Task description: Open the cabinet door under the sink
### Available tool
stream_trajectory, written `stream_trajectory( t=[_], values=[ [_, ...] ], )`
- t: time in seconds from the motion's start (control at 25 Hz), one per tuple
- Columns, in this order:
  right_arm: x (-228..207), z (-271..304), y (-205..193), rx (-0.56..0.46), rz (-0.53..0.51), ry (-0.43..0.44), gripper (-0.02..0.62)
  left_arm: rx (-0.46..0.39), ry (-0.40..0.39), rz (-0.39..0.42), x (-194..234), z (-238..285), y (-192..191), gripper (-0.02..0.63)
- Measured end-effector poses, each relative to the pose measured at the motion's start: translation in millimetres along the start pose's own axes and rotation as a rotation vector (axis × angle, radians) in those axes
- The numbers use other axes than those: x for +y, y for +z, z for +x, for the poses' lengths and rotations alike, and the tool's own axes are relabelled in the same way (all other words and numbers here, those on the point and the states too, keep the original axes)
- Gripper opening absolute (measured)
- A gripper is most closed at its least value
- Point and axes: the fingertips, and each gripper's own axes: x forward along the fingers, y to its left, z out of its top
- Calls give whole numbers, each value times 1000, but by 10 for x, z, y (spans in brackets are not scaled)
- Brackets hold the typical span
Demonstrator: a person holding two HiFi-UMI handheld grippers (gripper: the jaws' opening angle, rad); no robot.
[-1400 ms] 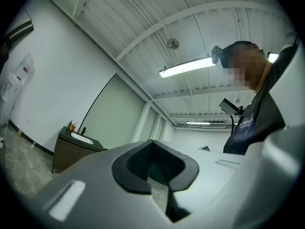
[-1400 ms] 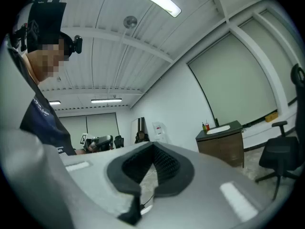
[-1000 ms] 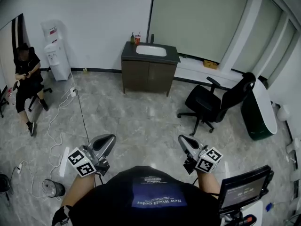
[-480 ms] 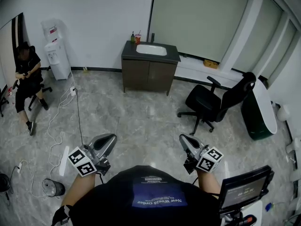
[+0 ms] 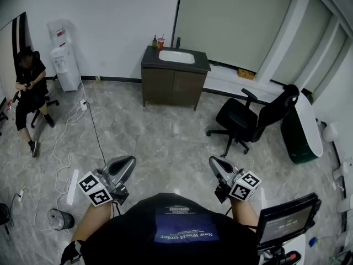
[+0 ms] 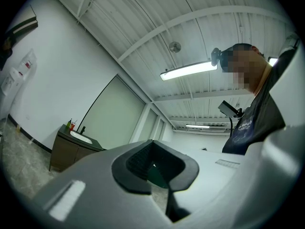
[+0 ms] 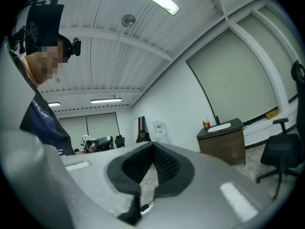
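Observation:
The dark wood sink cabinet (image 5: 173, 86) stands far across the room against the back wall, with both doors closed and a white basin (image 5: 176, 57) in its top. It also shows small in the left gripper view (image 6: 66, 151) and the right gripper view (image 7: 224, 140). My left gripper (image 5: 128, 163) and right gripper (image 5: 214, 163) are held close to my body, far from the cabinet, pointing toward it. Both are shut with nothing between the jaws, as the left gripper view (image 6: 153, 168) and the right gripper view (image 7: 149, 170) show.
A black office chair (image 5: 247, 120) stands right of the cabinet. At the left wall are a water dispenser (image 5: 62, 65) and a seated person (image 5: 27, 90). Cables and a power strip (image 5: 72, 185) lie on the left floor. A bottle and a red cup (image 5: 160, 42) stand on the counter.
The head view has shifted slightly. Both grippers stay where they were, shut.

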Motion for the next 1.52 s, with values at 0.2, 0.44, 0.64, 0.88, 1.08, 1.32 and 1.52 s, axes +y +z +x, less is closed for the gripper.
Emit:
stream_trajectory(
  t=[0.2, 0.44, 0.64, 0.88, 1.08, 1.32, 1.52],
  values=[
    [22, 65, 4, 15, -7, 0, -3, -9, 0, -12, 52, -31, 4, -2],
    [161, 319, -90, 36, -21, -4, -3, -20, -3, -31, 248, -254, 38, 0],
    [213, 619, -91, 51, -36, 21, -3, -37, 19, -33, 446, -407, 134, -1],
    [369, 884, -86, 53, -30, 31, -3, -33, 31, -40, 619, -604, 270, -2],
    [584, 1207, -239, 54, -22, 41, -3, -22, 43, -37, 856, -924, 344, -2],
    [722, 1500, -378, 80, -8, 61, -3, -2, 65, -58, 1099, -1103, 381, 0],
    [488, 1542, -377, 91, 11, 65, -3, 19, 71, -74, 1191, -900, 293, -2]
  ],
)
